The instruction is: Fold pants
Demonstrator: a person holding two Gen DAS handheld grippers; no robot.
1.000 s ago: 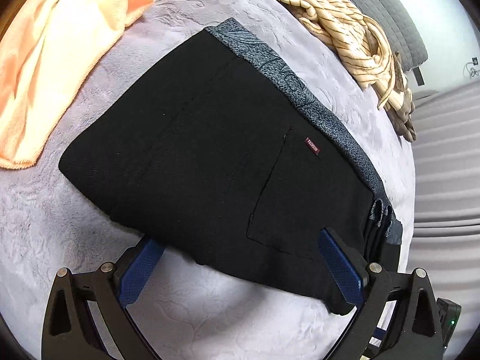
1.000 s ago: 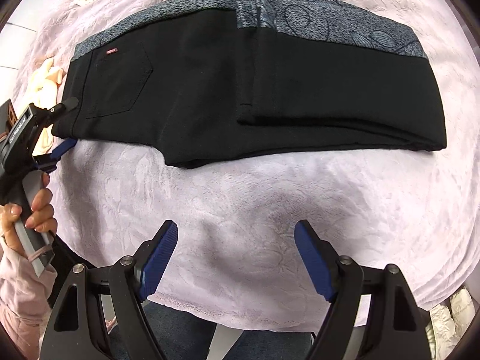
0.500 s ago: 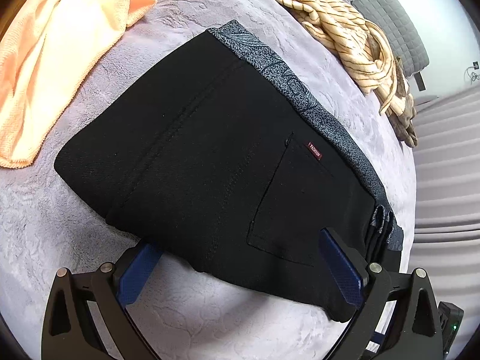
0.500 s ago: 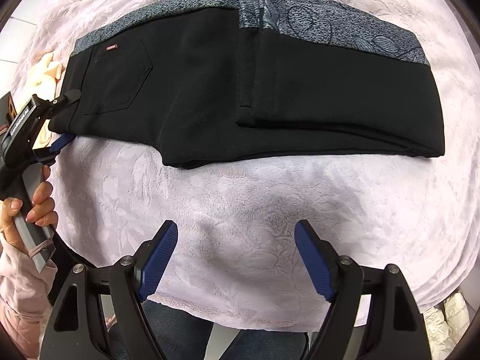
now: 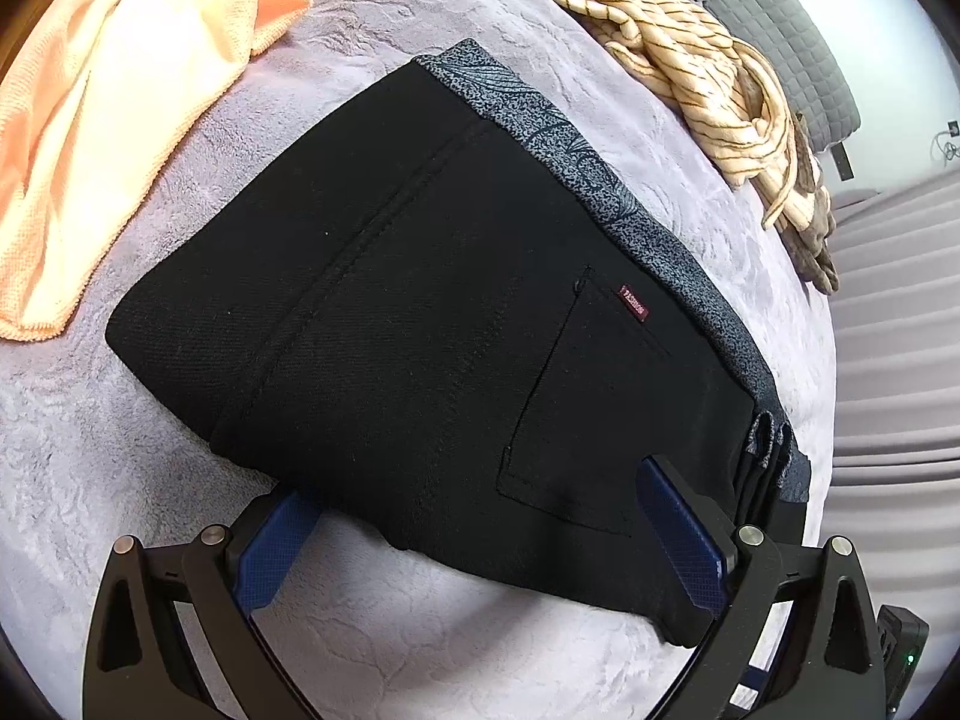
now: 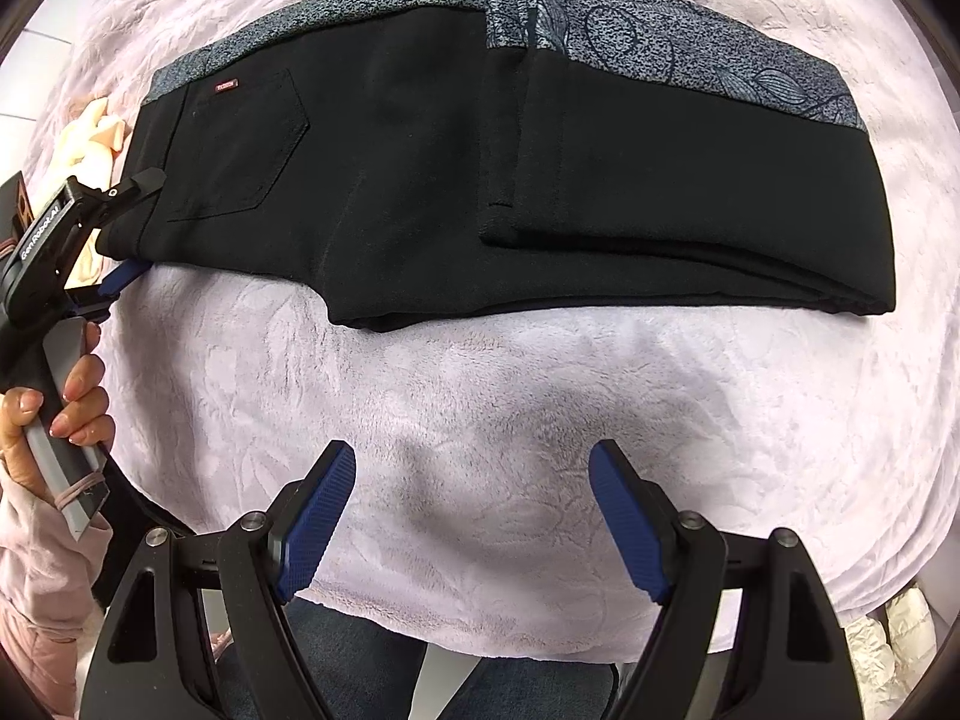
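Two grippers spread wide: the left gripper straddles the waist end of the folded pants on the blanket, while the right gripper hovers empty nearby.

I see the black pants lying flat on the lilac bed cover, folded once lengthwise, with the legs doubled back over the upper part so the cuffs end near the middle. A grey patterned side stripe runs along the edge farthest from my right fingers. A back pocket with a small red label faces up near the waist. The waist end sits between my left fingers, one above the cloth and one below its edge; the whole garment lies well ahead of my right ones.
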